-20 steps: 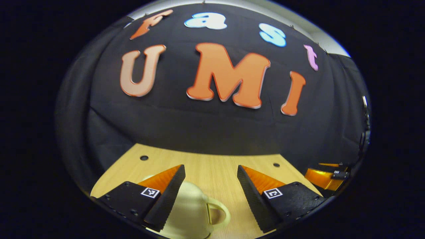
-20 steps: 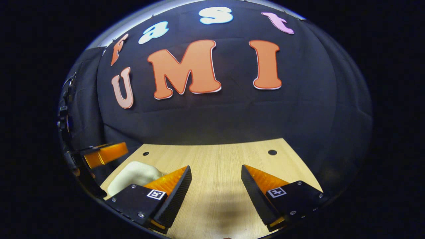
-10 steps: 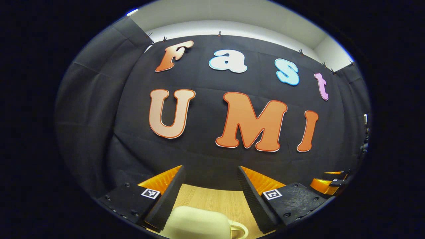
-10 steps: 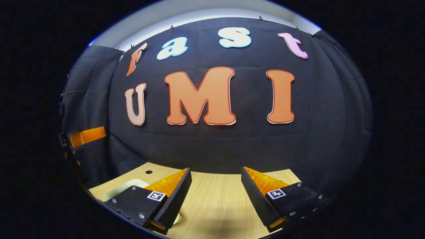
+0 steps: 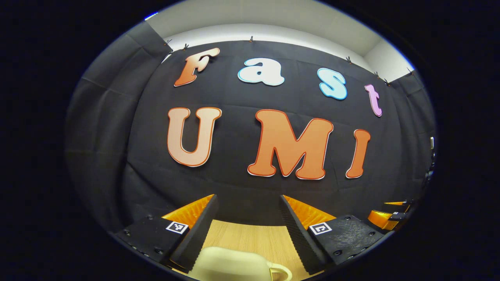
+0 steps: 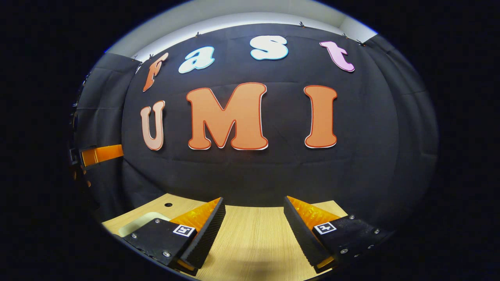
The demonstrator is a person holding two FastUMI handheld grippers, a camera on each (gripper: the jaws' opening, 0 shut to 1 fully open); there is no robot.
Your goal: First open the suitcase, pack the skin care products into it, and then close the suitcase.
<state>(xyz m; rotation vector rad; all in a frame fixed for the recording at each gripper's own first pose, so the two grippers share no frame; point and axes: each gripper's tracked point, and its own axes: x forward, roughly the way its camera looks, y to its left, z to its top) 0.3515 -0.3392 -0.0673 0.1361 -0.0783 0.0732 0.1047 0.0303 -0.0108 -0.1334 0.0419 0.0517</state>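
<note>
In the left gripper view, the left hand-held gripper (image 5: 247, 207) has its two fingers spread apart with nothing between them, released. Just below and between the fingers, at the bottom edge of that view, lies the cream-coloured, rounded hard-shell suitcase (image 5: 230, 265), with its looped cream handle (image 5: 282, 270) showing at its right end; the fingers hang above it and do not touch it. The suitcase rests on the light wooden desk (image 5: 250, 240), whose grain runs away from the camera toward the back wall. Whether the case is open or closed cannot be told from the small part that shows.

In the right gripper view, the right hand-held gripper (image 6: 254, 208) is likewise released, its fingers wide apart over bare desk (image 6: 254, 234). To the left, behind its left finger, a pale corner of the suitcase (image 6: 138, 224) lies on the desk. Farther back, near the desk's rear left corner, is a small round hole (image 6: 168, 204) in the desk top.

At the far left edge of the right gripper view the left hand-held gripper (image 6: 102, 154) shows as an orange bar held up in the air. At the far right edge of the left gripper view a part of the right hand-held gripper (image 5: 386, 218) appears, well apart from the suitcase.

Behind the desk hangs the black cloth booth wall (image 5: 242, 195), and above it a strip of white wall (image 5: 273, 23).
</note>
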